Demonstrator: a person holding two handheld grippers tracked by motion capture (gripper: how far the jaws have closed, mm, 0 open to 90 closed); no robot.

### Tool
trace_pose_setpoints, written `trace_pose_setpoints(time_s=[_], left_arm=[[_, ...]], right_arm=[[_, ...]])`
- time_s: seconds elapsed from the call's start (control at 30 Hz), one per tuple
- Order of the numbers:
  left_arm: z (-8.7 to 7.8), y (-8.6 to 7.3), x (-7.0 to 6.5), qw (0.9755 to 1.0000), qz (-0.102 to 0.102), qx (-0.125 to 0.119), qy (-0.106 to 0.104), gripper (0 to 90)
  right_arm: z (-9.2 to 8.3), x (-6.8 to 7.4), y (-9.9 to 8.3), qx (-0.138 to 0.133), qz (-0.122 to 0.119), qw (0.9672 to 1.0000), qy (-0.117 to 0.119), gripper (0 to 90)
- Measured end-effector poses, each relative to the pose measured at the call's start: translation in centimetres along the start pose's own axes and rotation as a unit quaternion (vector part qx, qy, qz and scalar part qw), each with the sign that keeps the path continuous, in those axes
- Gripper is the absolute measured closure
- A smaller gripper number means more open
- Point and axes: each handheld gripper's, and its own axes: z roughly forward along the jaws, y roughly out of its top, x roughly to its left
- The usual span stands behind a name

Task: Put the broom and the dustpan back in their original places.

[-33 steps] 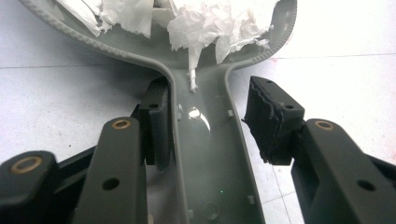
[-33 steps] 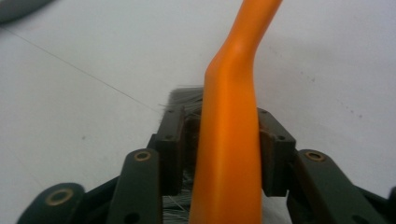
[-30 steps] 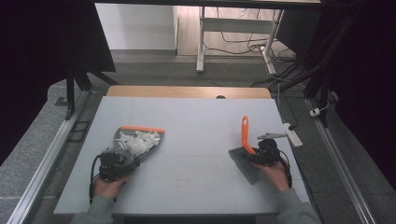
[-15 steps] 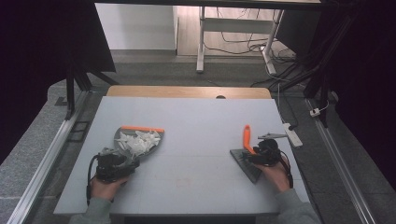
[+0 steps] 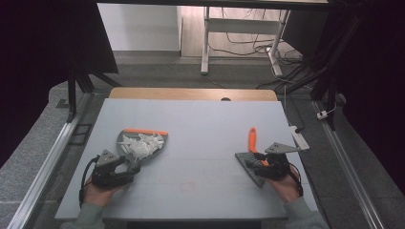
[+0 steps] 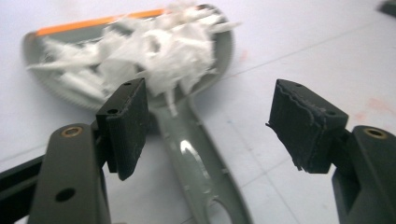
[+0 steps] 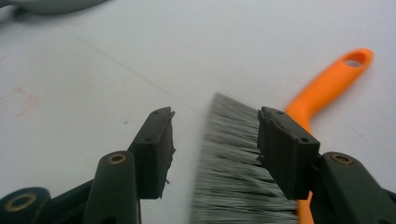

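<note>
Left tongs (image 6: 210, 126) parted over dustpan (image 6: 196, 154) handle; right tongs (image 7: 215, 149) parted, straddling brush (image 7: 238, 186).

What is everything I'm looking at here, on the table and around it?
dustpan: one, grey with an orange front edge, left half of the table, handle toward the person
paper scraps: a heap, white, in the dustpan
hand brush: one, orange handle, grey bristles, lying on the right half
table: one, pale grey top with a wooden strip at the far edge
white stand: one, on the floor beyond the table, cables beside it
left gripper: one, black jaws open over the dustpan's handle
right gripper: one, black jaws open over the bristles
</note>
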Motion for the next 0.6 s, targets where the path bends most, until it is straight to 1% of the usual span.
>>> trace_pose_setpoints(time_s=[0.1, 0.2, 0.27, 0.4, 0.6], left_arm=[[0.1, 0.0, -0.1, 0.9999, 0.012, 0.0, -0.012, 30.2], [0.3, -0.1, -0.1, 0.9996, 0.017, 0.005, -0.021, 30.2], [0.4, -0.1, -0.1, 0.9995, 0.019, 0.007, -0.023, 30.2], [0.5, -0.1, -0.2, 0.9995, 0.02, 0.009, -0.025, 30.3], [0.6, -0.1, -0.1, 0.9994, 0.018, 0.012, -0.027, 30.4]], right_arm=[[-0.1, 0.7, -0.3, -0.002, -0.013, 0.9998, 0.013, 45.8], [0.0, 1.1, -0.6, -0.003, -0.028, 0.9994, 0.018, 45.9], [0.0, 1.2, -0.8, -0.004, -0.033, 0.9992, 0.022, 45.9], [0.0, 1.2, -0.9, -0.009, -0.036, 0.999, 0.025, 46.0], [0.3, 1.0, -1.1, -0.003, -0.035, 0.999, 0.027, 46.0]])
